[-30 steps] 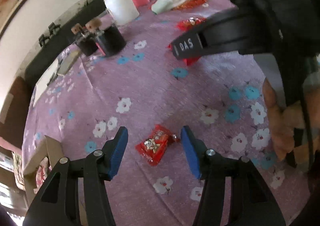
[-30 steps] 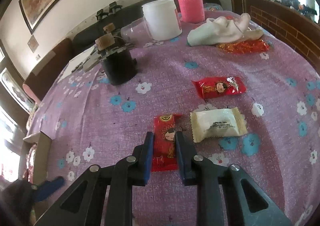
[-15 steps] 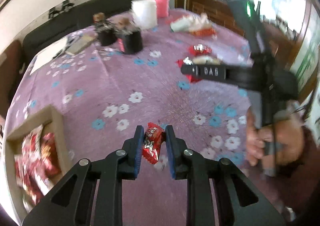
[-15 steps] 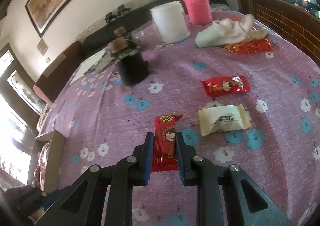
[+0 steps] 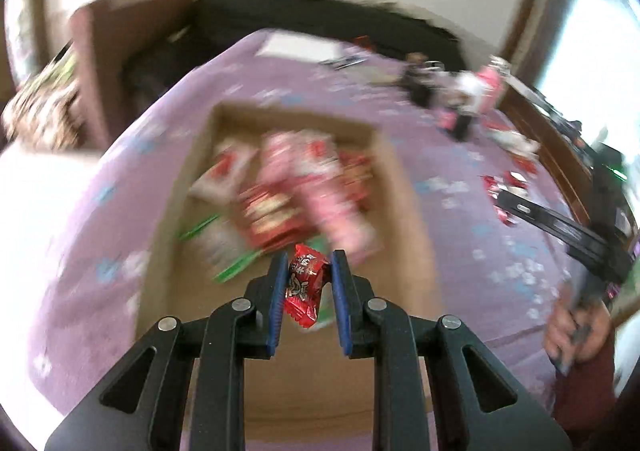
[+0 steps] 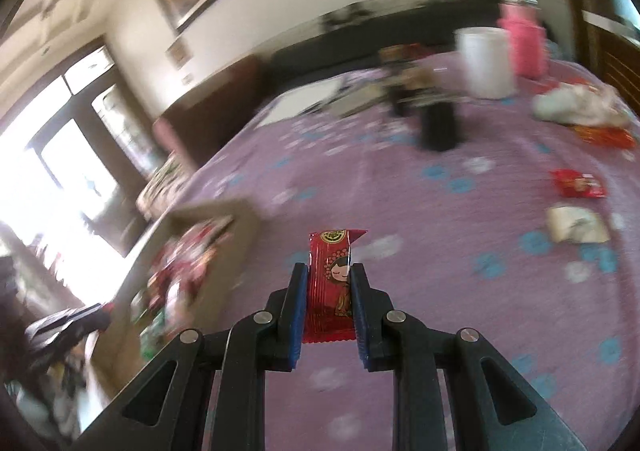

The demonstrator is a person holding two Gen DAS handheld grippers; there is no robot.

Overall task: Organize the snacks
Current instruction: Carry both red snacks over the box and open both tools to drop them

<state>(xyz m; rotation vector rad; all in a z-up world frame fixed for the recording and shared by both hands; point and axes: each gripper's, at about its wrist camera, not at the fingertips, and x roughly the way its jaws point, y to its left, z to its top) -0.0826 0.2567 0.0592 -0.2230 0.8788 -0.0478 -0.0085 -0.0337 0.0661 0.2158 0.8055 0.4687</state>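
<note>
Your left gripper now holds the small red candy between its blue pads; one second ago its jaws stood wide around this candy, which lay on the purple flowered tablecloth, and half a second ago they were already pressed on it. Since then you have carried it away from that place, and the left wrist view now looks down into the open cardboard box, where many red and pink snack packets lie in a blurred pile. The candy hangs over the near part of the box, so I judge that the next thing for this hand is only to let it fall inside. Your right gripper is closed on the long red snack packet with the cartoon girl, as it was a second ago, but the packet is now clear of the cloth and the view has turned toward the left, where the same box shows at the edge of the table. This packet is not yet over the box; it is above the bare cloth, near the box but apart from it. In the right wrist view two more snacks wait on the cloth at the right side, a red packet and a white packet, well apart from the box. Both views are strongly blurred, so take care that the two grippers do not meet over the box.
</note>
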